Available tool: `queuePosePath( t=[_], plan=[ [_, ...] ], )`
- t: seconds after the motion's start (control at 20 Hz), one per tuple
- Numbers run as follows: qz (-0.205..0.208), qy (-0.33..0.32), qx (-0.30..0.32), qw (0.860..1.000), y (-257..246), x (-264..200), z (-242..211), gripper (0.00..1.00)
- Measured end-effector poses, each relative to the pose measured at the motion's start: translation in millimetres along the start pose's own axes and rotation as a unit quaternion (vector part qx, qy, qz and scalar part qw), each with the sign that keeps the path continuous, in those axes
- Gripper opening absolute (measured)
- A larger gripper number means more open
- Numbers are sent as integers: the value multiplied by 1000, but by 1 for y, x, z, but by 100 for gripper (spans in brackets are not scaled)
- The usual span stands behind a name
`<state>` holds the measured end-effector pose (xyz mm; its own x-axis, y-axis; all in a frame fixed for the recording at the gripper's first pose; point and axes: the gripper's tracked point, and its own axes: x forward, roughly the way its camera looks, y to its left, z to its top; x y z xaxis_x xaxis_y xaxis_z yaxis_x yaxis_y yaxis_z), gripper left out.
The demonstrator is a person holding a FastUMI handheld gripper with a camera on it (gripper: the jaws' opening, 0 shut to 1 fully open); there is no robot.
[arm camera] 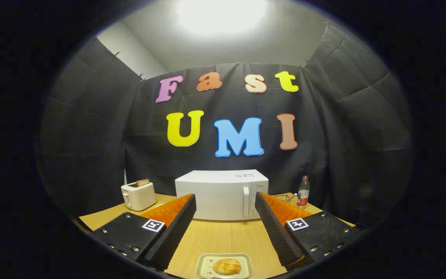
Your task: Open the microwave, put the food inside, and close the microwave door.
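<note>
A white microwave (pixel 222 195) stands at the back of the wooden table (pixel 223 236), its door shut and the vertical handle (pixel 246 202) towards its right side. A golden bun (pixel 227 266) lies on a small pale square plate (pixel 207 263) close to me, low between the fingers. My gripper (pixel 225 199) is open, held above the table well short of the microwave, with nothing between its fingers.
A white toaster (pixel 138 195) with a slice of bread in it stands left of the microwave. A plastic water bottle (pixel 303 192) with a red label stands to the right, beside a small glass dish (pixel 283 198). Black cloth walls close in the table on three sides.
</note>
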<state>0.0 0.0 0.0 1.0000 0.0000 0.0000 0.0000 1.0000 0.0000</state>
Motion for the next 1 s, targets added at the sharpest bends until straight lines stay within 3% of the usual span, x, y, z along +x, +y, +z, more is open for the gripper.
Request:
queuePosePath(
  t=[0.5,1.0],
  plan=[
    [27,8,7,1000,26,-2,-2,99],
    [21,2,7,1000,25,5,-2,99]
  ],
)
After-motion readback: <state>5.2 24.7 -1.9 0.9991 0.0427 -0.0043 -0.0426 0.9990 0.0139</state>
